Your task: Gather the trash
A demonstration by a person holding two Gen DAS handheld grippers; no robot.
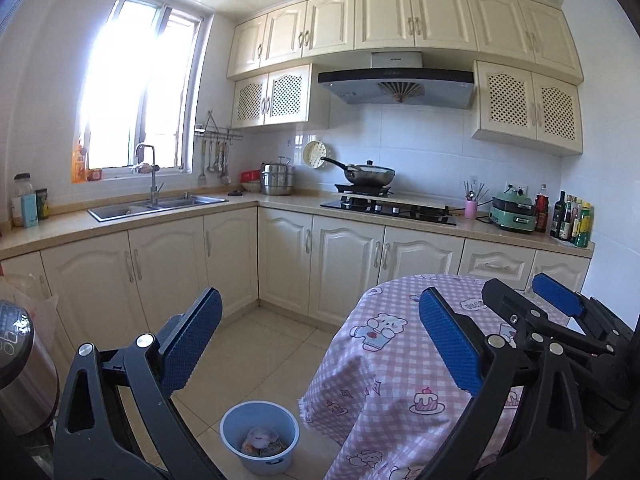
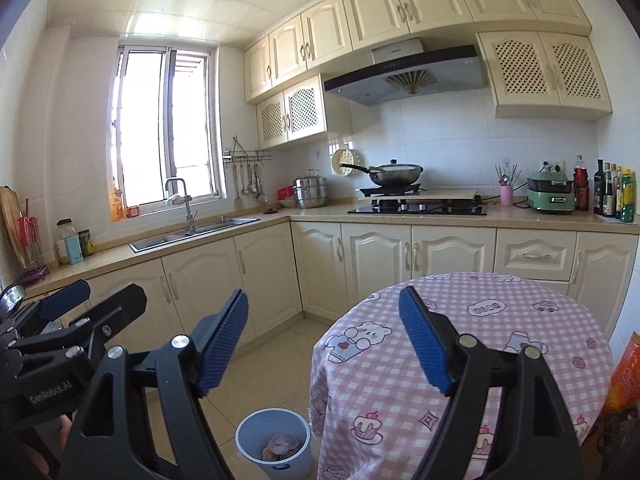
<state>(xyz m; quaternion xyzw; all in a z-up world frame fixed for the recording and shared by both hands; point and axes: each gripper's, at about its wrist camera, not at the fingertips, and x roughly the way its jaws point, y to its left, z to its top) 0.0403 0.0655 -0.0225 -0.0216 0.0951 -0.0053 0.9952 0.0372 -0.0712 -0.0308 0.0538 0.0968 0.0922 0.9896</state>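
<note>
Cream cabinets and a sunlit window frame the kitchen you face, with a round tabletop [image 2: 500, 360] under a pink checked cloth to your right. Its visible surface carries no trash, so the job looks about done. The bin [image 2: 244, 440] sits on the floor just beside the cloth's hanging edge, low and within an easy drop from the tabletop, and crumpled wrappers [image 2: 282, 445] already lie in its bottom. You hold your left gripper [image 1: 320, 336] up and level, fingers spread wide with nothing between them. Your right gripper [image 2: 322, 340] is the same, jaws apart and empty, raised over the near edge of the tabletop. Both sit side by side, which suits a last look for missed scraps; the cloth's far side is partly hidden by the fingers.
</note>
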